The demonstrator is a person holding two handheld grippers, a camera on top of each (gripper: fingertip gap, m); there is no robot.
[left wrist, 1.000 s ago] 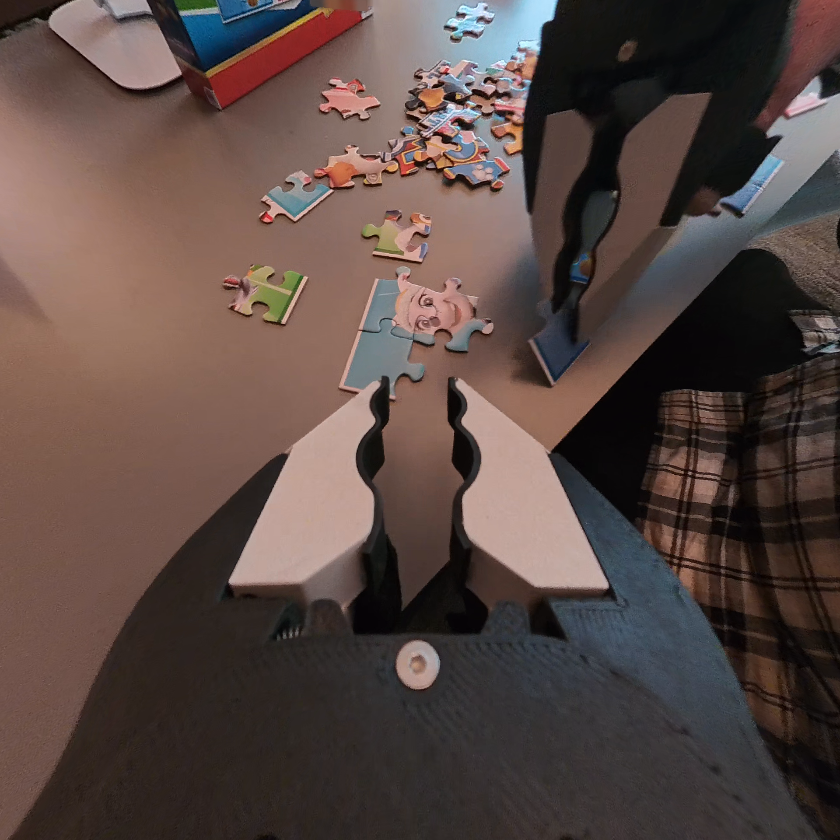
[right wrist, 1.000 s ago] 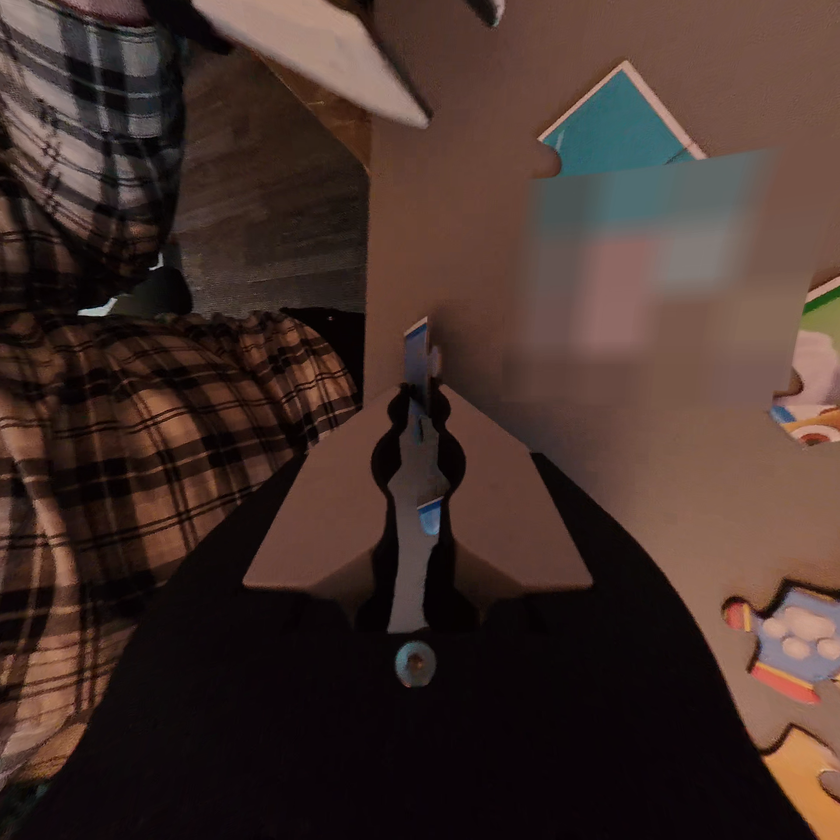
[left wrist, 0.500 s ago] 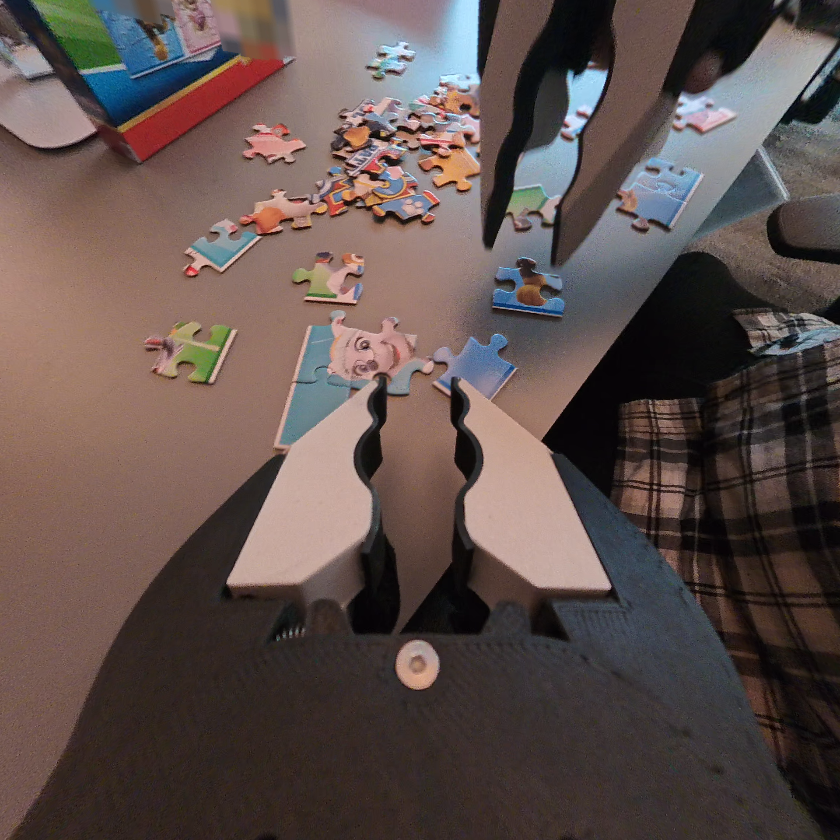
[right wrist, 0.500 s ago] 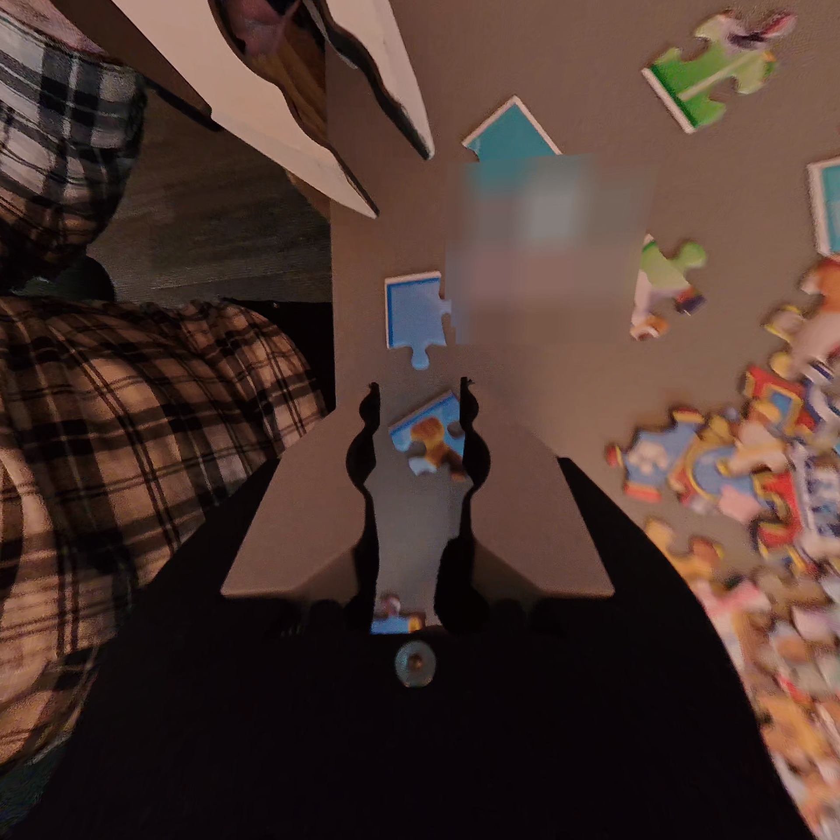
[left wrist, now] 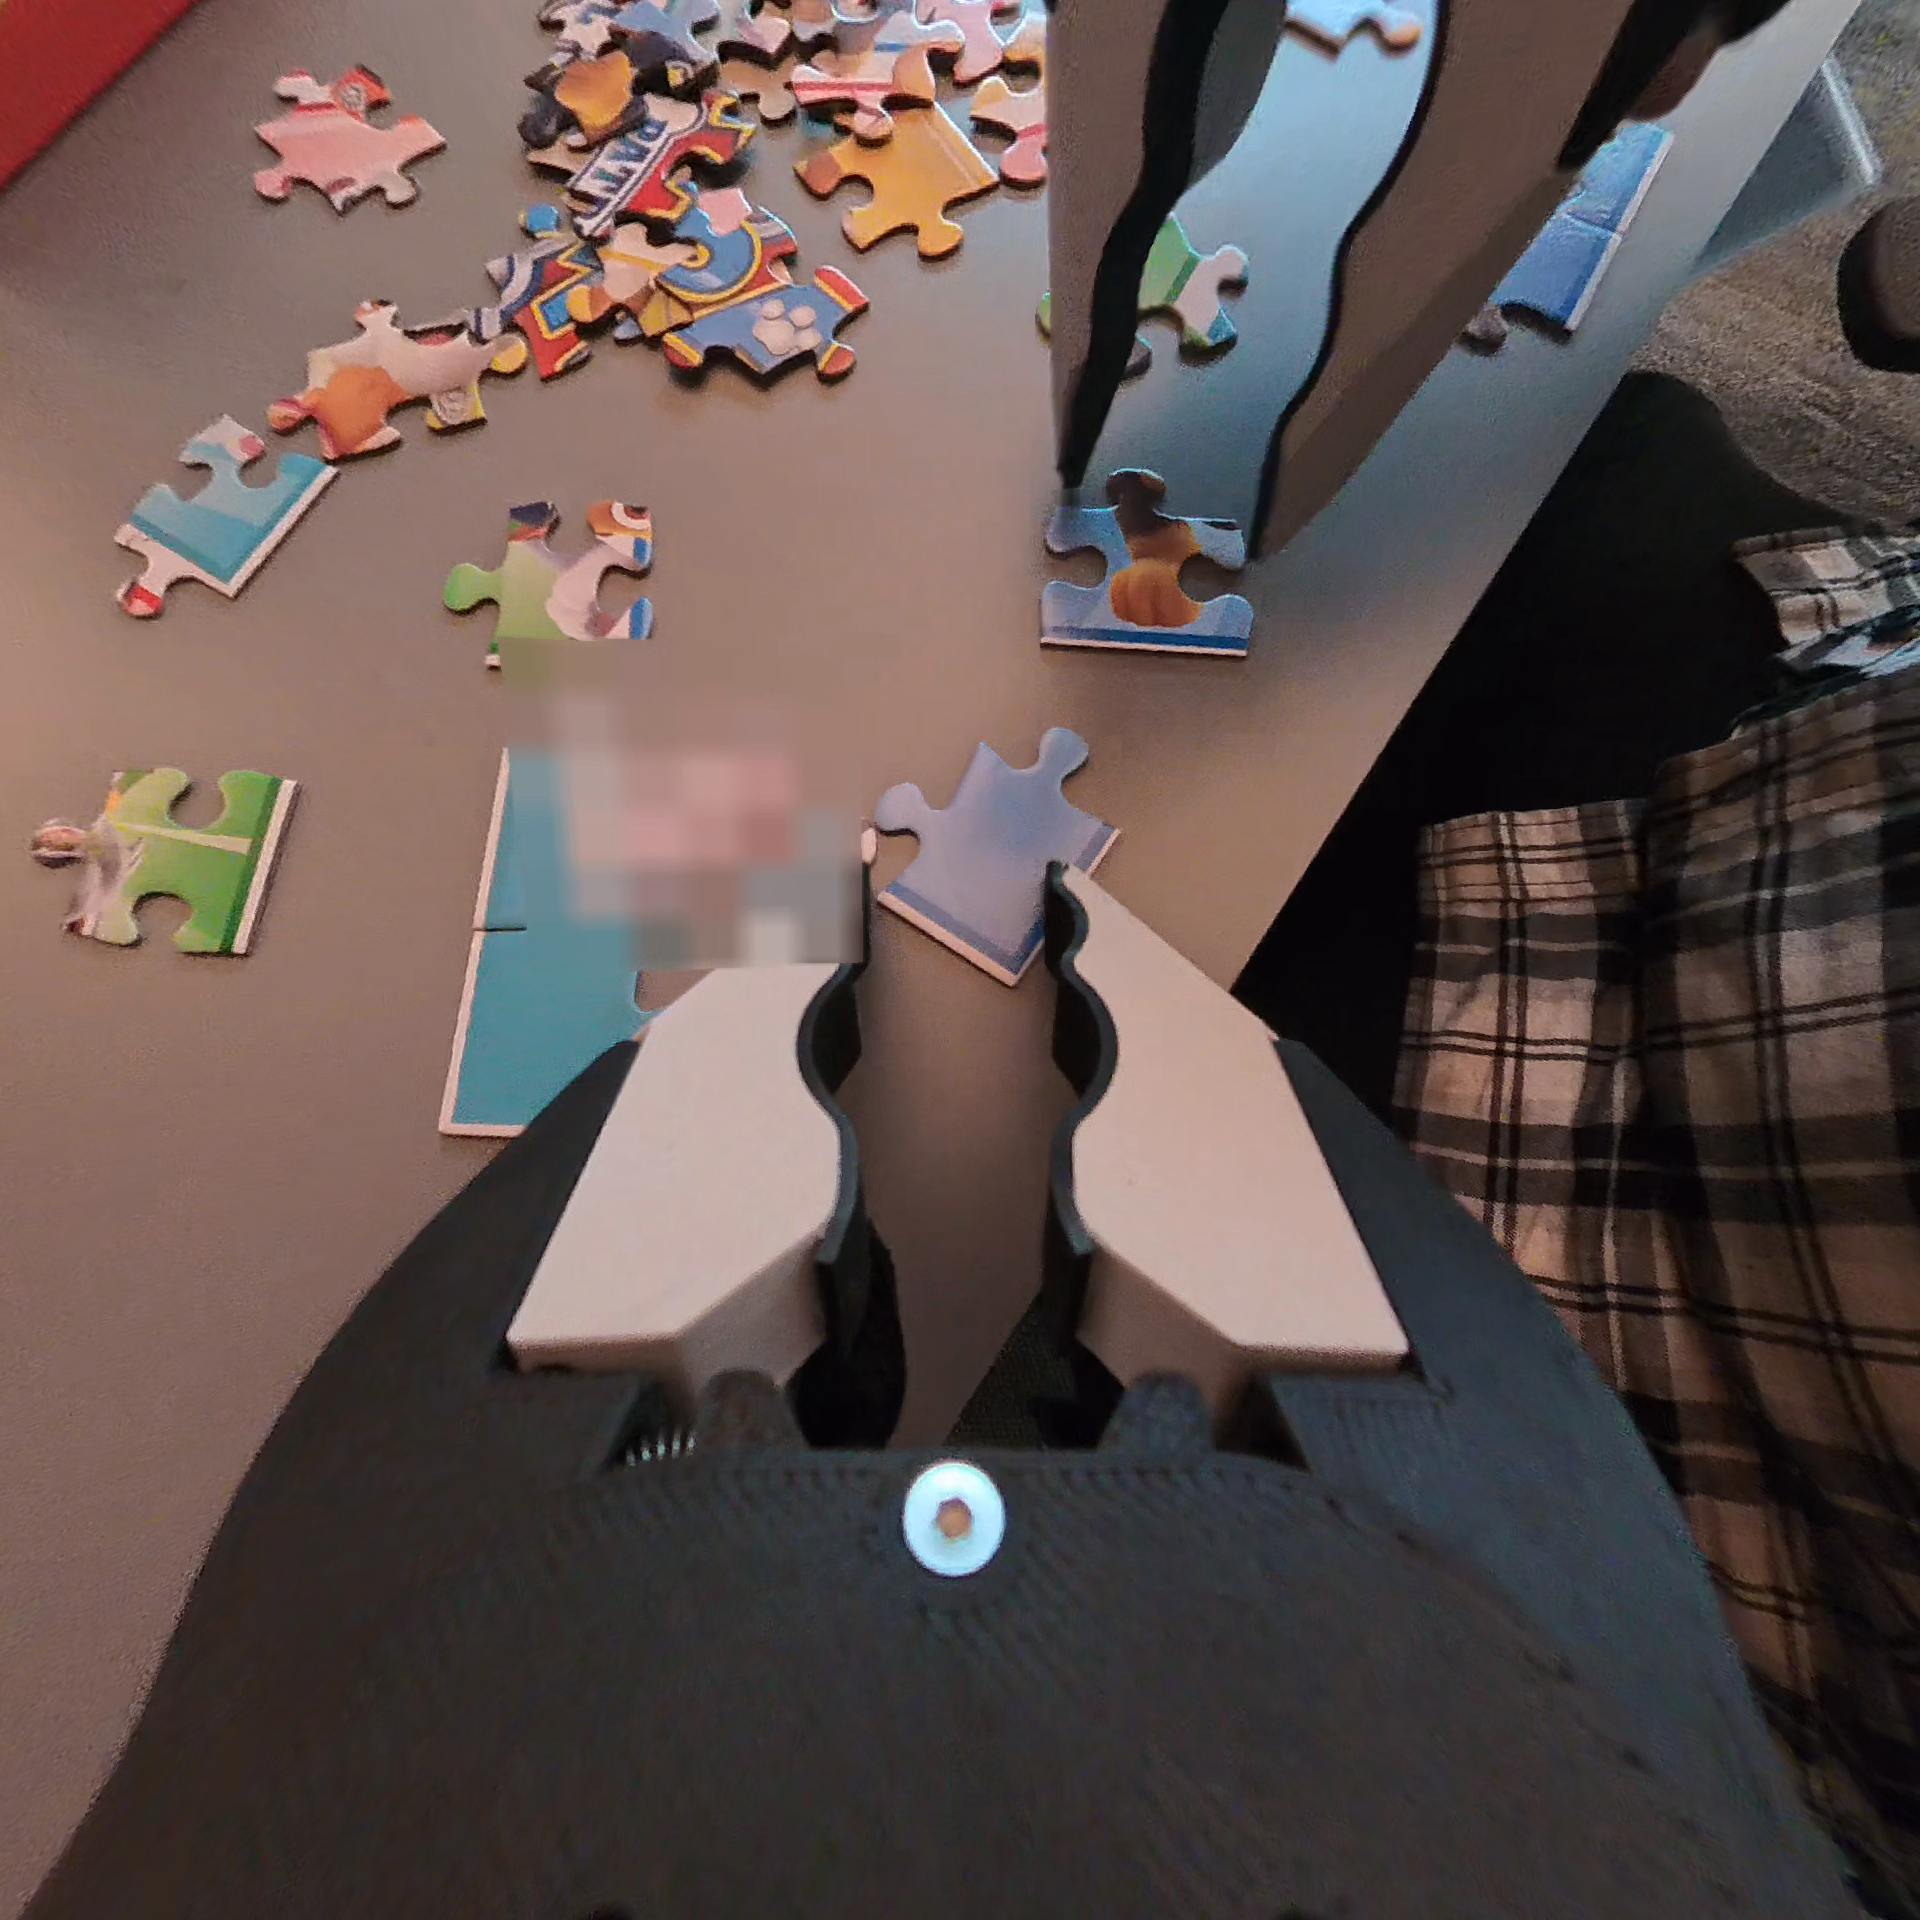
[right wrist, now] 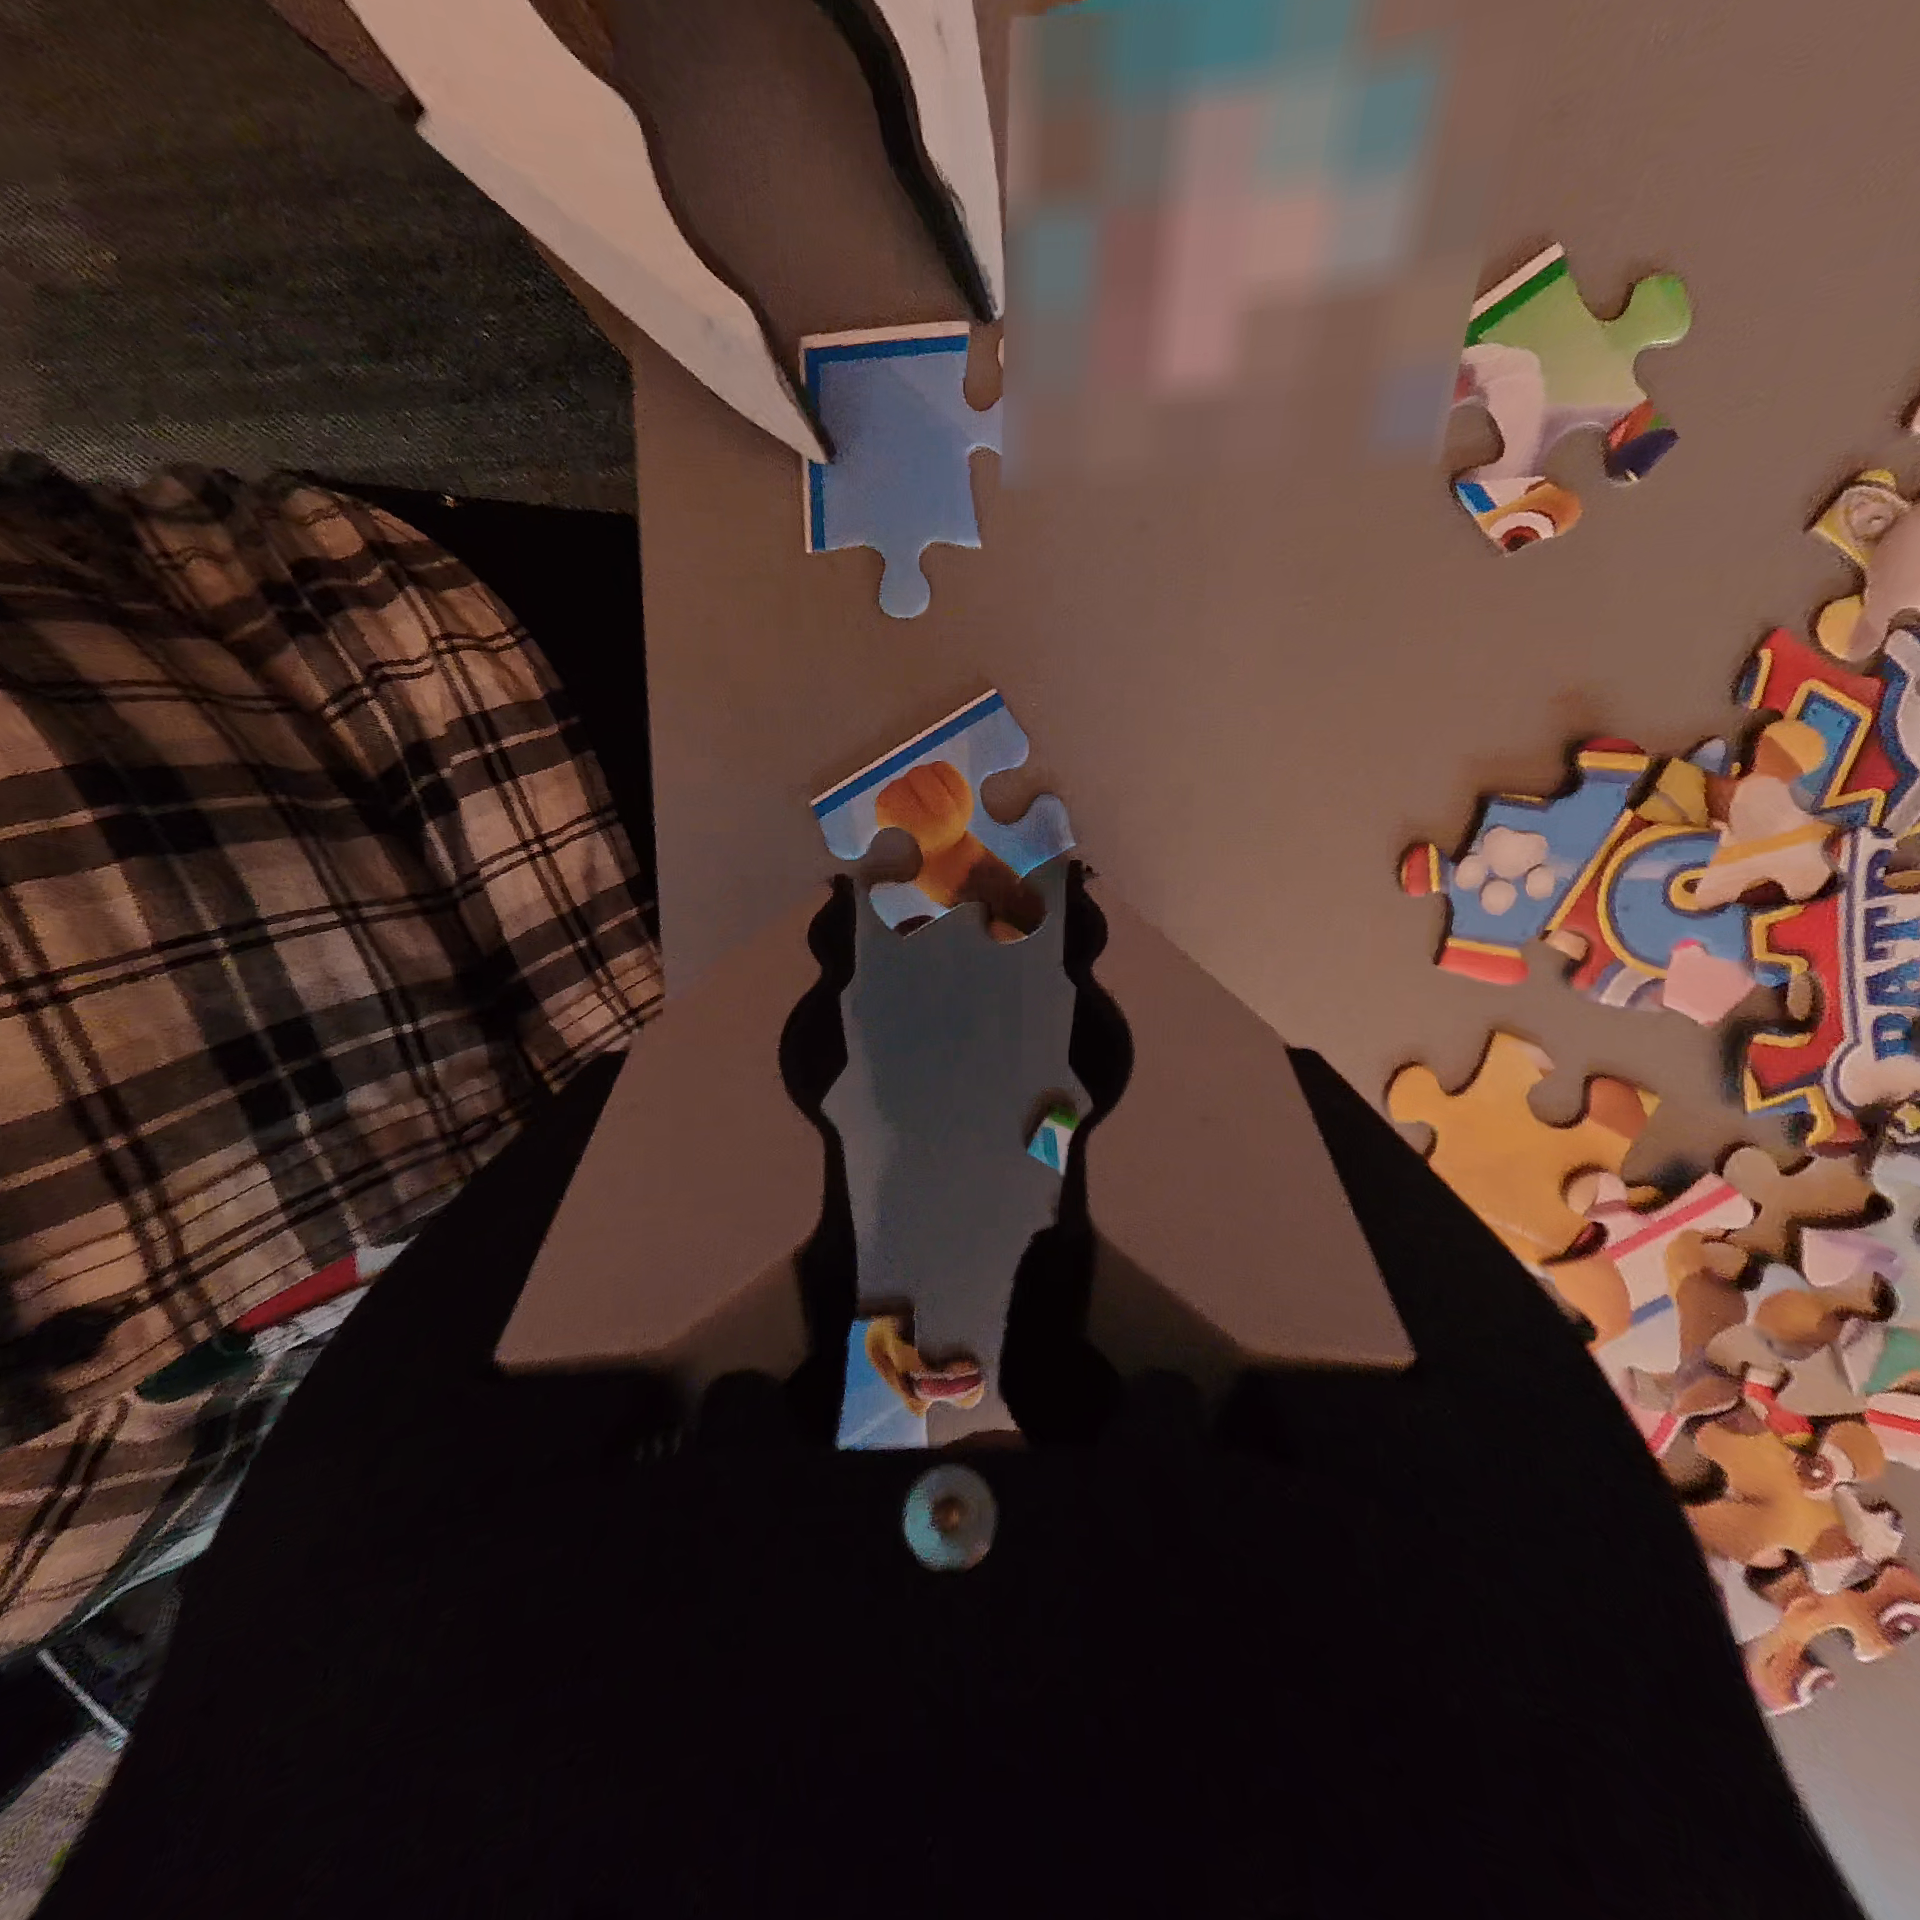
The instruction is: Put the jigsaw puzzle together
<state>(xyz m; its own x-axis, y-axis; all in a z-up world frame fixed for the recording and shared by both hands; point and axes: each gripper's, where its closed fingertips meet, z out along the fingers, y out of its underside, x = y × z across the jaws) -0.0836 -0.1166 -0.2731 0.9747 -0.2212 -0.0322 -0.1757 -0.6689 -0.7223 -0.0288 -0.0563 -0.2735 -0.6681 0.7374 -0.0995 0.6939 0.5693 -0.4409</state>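
Evidently the step in hand is a pick-up: the right gripper (right wrist: 956, 894) stands steeply over the paw piece (right wrist: 940, 821), a blue edge piece with an orange paw lying flat near the table's front edge, its fingers apart, one tip at each side of the piece and gripping nothing. To do it well, I would set the tips on two opposite straight sides rather than on the knobs, close gently, and tip the piece up before lifting, since flat card gives the fingers little to bite on and could skate toward the edge just beside it.

The left gripper (left wrist: 951, 914) is also parted and empty, low over the table (left wrist: 260, 1195), its right fingertip (left wrist: 1060, 904) over a corner of the plain blue piece (left wrist: 987, 862). That piece lies just beside the joined section (left wrist: 540, 997), not visibly locked in. The loose pile (left wrist: 707, 208) sits farther toward the back edge, with single pieces scattered between.

The table is plain grey-brown and matte, dimly lit. A person's plaid-clad legs (left wrist: 1683, 1143) show past the front edge, above dark floor.
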